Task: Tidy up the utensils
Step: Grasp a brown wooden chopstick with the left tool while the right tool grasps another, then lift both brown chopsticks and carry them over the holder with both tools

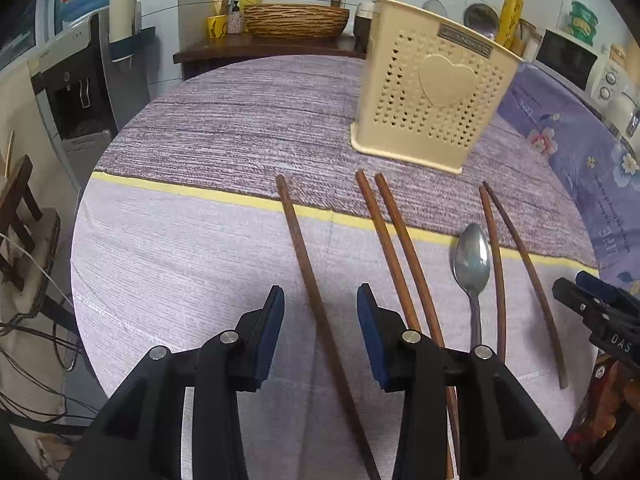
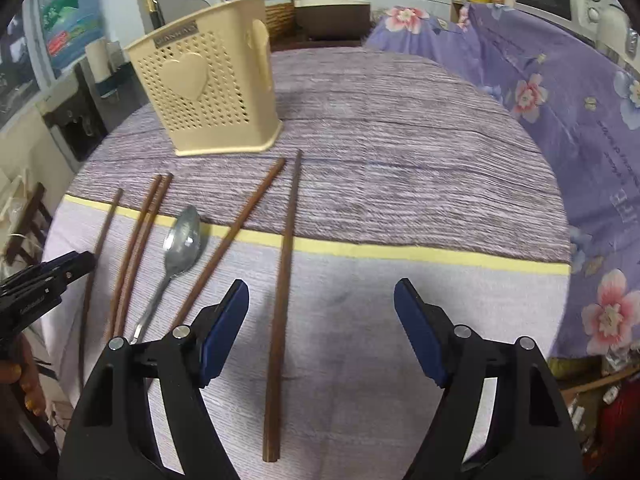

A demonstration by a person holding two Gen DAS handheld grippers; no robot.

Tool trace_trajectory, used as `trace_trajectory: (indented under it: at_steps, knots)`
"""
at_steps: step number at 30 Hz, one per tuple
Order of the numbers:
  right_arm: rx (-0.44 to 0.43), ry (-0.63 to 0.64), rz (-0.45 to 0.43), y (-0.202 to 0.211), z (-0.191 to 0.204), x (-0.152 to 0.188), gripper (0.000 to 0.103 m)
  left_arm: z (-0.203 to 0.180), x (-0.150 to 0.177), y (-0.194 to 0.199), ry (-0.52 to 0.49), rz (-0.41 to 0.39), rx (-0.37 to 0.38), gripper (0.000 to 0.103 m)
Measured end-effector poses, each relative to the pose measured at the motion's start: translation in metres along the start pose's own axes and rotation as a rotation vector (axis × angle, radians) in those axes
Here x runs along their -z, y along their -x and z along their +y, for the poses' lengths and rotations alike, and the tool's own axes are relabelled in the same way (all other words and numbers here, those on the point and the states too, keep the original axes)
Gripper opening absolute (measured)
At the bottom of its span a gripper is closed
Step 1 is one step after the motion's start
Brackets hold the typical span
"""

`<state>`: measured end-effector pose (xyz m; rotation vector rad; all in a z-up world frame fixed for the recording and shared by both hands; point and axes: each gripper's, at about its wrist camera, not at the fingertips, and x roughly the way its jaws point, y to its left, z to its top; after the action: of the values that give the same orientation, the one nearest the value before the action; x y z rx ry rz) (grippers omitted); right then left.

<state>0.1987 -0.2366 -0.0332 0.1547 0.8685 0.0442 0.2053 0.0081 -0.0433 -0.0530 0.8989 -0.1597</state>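
A cream perforated utensil holder [image 1: 432,92] with a heart stands upright on the round table; it also shows in the right wrist view [image 2: 208,100]. Several brown chopsticks and a metal spoon [image 1: 472,264] lie in front of it. My left gripper [image 1: 320,308] is open and empty, with one chopstick [image 1: 312,276] running between its fingers on the cloth. My right gripper [image 2: 322,308] is open and empty, over another chopstick [image 2: 282,292]. The spoon [image 2: 182,244] lies left of it. The right gripper's tip shows at the left view's edge [image 1: 592,304].
The table has a lilac cloth with a yellow stripe [image 2: 400,252]. A floral purple cover [image 2: 560,92] lies to the right. A water dispenser [image 1: 80,80] stands left, a wicker basket [image 1: 296,20] and a microwave [image 1: 568,56] behind.
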Motion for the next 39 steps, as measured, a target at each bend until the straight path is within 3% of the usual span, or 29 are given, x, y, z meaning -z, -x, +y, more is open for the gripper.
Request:
trace_trajectory:
  at_steps: [6,12,19,31,34,39]
  knots:
    - [-0.023,0.013,0.017,-0.012,-0.001,-0.014,0.066,0.016,-0.008,-0.009,0.051,0.017,-0.017,0.039]
    - [-0.029,0.018,0.051,-0.031,0.009,-0.029,0.048,0.009,-0.017,-0.019,0.056,0.028,-0.001,0.038]
    - [-0.061,-0.029,0.092,-0.056,0.012,-0.046,0.034,0.002,-0.024,-0.029,0.051,0.017,-0.046,0.035]
    - [0.035,0.052,0.071,-0.089,0.029,-0.078,0.015,0.001,-0.047,-0.047,0.042,0.020,-0.071,0.011]
    - [0.036,0.050,0.068,-0.093,0.026,-0.082,0.007,0.001,-0.052,-0.050,0.038,0.023,-0.070,0.010]
    - [0.029,0.058,0.062,-0.094,0.024,-0.084,0.007,-0.001,-0.054,-0.052,0.032,0.022,-0.074,0.009]
